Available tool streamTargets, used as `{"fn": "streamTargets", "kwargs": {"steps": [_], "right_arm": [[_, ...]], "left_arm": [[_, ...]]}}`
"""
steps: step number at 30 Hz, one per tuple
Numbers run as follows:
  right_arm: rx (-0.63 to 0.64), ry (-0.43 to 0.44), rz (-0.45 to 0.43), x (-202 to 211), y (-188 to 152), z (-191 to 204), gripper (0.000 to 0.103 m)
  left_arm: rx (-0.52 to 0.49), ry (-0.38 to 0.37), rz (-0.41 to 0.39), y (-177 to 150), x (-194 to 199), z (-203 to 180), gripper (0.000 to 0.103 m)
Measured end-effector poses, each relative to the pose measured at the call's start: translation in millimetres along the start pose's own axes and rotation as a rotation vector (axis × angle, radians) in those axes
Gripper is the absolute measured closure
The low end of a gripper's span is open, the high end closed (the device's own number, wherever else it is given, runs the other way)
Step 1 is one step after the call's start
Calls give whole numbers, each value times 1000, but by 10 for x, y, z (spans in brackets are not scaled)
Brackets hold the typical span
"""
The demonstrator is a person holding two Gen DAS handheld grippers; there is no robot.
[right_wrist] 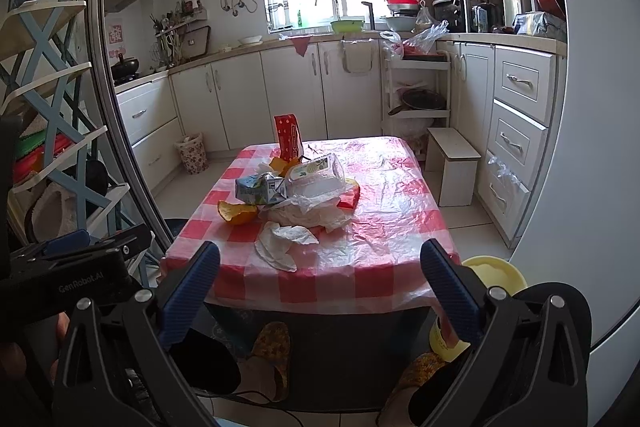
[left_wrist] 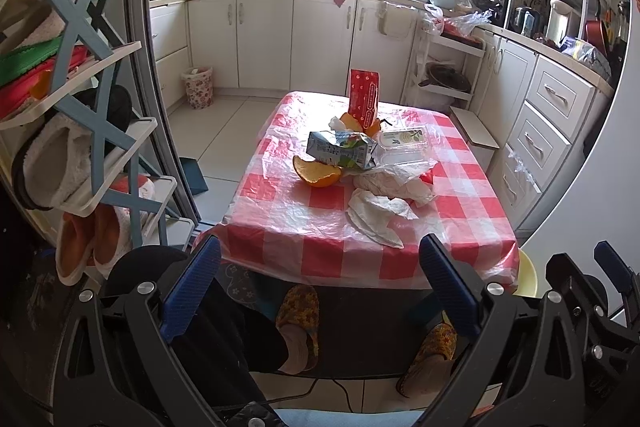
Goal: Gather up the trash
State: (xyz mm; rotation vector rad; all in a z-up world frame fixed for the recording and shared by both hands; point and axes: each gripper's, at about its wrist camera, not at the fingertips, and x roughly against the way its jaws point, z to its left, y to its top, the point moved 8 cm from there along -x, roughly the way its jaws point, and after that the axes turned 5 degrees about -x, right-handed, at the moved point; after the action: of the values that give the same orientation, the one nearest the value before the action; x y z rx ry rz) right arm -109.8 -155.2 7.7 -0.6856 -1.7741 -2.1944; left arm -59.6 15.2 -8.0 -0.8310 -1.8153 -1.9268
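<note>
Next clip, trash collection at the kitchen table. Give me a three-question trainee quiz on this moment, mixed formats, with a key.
1. True or false: the left claw holds the tissue.
2. Multiple choice: the crushed carton rests A) on the floor, B) in the trash pile on the table, C) in the bin.
3. Fill in: the orange peel lies to the ___ of the pile in both views.

Key: 1 false; 2 B; 3 left.

Surface cloth (left_wrist: 304, 227) red-white check; peel (left_wrist: 316, 173) orange; carton (left_wrist: 340, 149) grey-green; box (left_wrist: 363, 97) red; bin (left_wrist: 198, 87) floral.
</note>
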Motion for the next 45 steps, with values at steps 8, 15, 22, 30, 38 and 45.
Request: {"fn": "streamTargets", "kwargs": {"steps": [8,15,22,30,38,45], "right_arm": [[-10,14,-7,39,10,-3,7],[-21,17,13,25,-13,11,7],[-19,19,7,25,-16,26,7],[-39,34,10,35,-17,40,7],[31,2,17,-32,-35,78,7],[64,-35,96,-231,9,-20,7]], "left_arm": [[-8,4,1,-9,0,-20,8],[-13,1,4,-25,-8,-29,8],[-13,2,5,-24,-28,-17,8],[-13,3,7,-21,-22,-24,8],[-26,-4,14,-24,-84,-57,8],[3,-5,48,-16,-344,117,8]]}}
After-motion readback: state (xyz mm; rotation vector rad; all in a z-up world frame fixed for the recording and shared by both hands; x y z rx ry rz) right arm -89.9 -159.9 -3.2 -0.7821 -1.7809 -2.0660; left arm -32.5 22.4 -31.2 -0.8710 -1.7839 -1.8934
